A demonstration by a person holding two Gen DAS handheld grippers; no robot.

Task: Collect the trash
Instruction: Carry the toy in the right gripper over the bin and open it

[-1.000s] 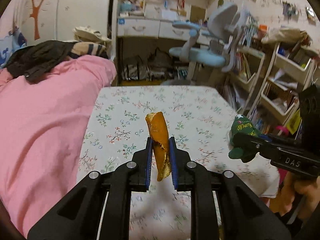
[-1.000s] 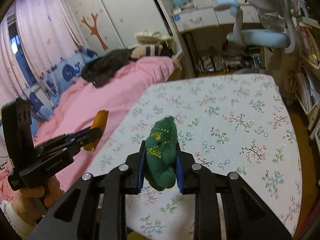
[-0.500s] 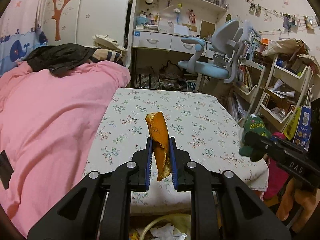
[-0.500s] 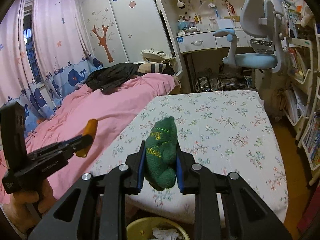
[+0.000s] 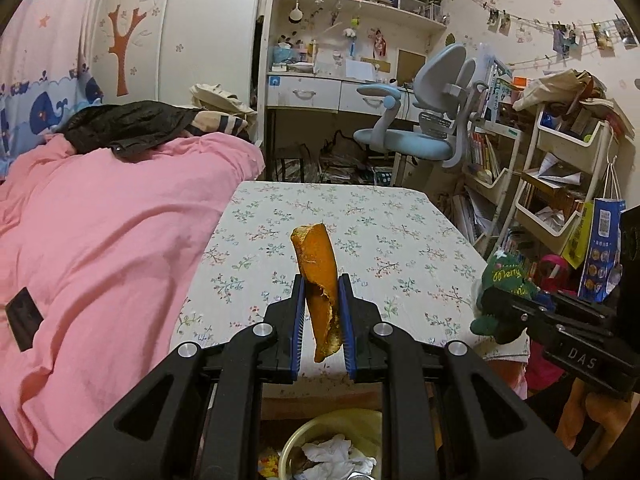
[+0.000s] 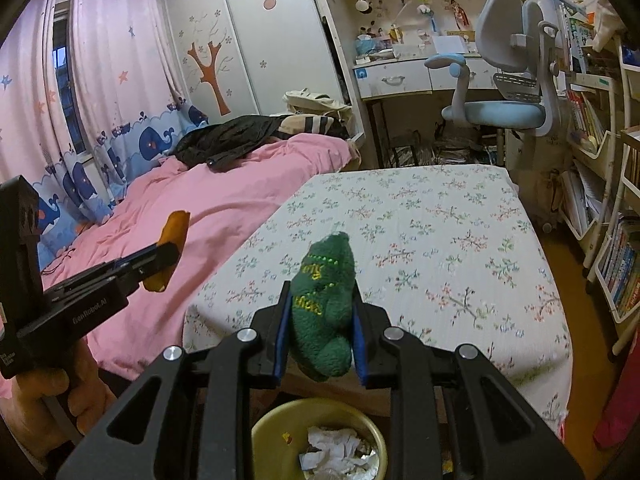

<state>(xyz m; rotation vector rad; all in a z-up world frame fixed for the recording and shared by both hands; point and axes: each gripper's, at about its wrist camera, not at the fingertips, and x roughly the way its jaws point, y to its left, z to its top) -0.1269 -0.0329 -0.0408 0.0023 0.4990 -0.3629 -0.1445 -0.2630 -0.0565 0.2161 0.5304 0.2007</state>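
An orange peel (image 5: 319, 280), curled and ragged at its lower edge, is being held upright between blue pads. A green knitted sock (image 6: 325, 303) with yellow stitched lettering is being pinched upright likewise. Below both, a yellow bin (image 6: 276, 424) is being seen partly filled with crumpled white tissue (image 6: 332, 442).

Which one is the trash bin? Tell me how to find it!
Find the table with the flowery cloth. Look down past its near edge, below the two grippers: the trash bin sits on the floor. It is the round yellow tub with crumpled white paper inside.
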